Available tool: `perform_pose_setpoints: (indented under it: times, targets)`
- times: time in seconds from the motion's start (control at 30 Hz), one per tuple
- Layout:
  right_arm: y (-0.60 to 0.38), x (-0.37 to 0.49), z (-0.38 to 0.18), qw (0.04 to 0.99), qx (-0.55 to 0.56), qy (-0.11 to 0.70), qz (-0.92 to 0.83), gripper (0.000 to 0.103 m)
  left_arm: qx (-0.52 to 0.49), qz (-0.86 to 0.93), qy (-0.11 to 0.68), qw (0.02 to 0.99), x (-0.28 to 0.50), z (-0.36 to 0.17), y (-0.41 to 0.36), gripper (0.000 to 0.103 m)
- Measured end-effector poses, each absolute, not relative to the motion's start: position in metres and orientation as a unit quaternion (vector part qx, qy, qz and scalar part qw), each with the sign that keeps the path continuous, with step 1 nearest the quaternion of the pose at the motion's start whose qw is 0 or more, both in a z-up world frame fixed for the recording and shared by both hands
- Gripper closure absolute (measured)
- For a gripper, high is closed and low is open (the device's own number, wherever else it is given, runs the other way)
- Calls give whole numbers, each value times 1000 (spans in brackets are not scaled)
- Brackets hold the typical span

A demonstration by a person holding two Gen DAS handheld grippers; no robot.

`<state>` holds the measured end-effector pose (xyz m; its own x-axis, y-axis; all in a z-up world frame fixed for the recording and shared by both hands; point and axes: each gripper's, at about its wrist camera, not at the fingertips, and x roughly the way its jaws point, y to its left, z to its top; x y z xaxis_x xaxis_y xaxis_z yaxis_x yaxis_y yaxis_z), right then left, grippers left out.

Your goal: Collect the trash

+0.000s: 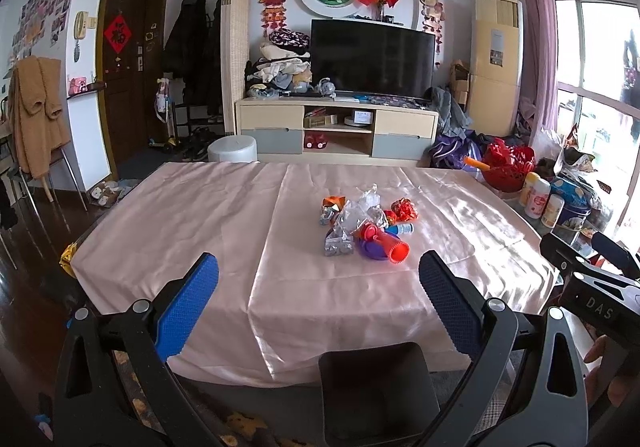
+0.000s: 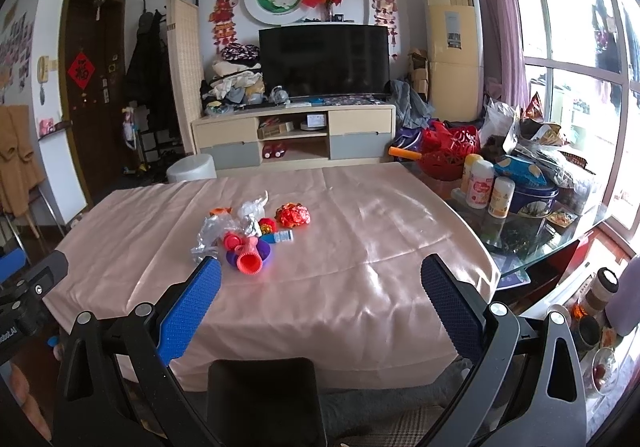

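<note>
Zero pieces collected yet: trash pile (image 1: 366,225) sitting mid-desk (image 1: 180,231) on pink cloth. Left gripper (image 1: 319,289) and right gripper (image 2: 321,291) both spread wide, empty, hovering short of pile.

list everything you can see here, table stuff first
tablecloth: 1, pink satin, covering the table
trash pile: 1 heap, clear and silver wrappers, mid-table
crumpled foil ball: 1, red-gold, right of the pile
fluted cup: 1, coral, on its side at the pile's front
purple dish: 1, under the cup
white bottles: 3, right glass end
blue tin: 1, beside the bottles
TV: 1, black, on the cabinet
chair back: 1, black, near edge
left gripper: open, blue pads
right gripper: open, blue pads
</note>
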<state>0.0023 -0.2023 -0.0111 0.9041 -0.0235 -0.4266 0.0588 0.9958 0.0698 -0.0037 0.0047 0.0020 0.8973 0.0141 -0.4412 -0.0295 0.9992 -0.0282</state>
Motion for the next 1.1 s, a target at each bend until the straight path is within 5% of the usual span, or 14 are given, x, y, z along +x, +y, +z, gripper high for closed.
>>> perform_pose_setpoints:
  times: [1.1]
  targets:
    - [-198,8,-14,975,35,220,-14,3,-21,17,229,973,0,-3,7,8]
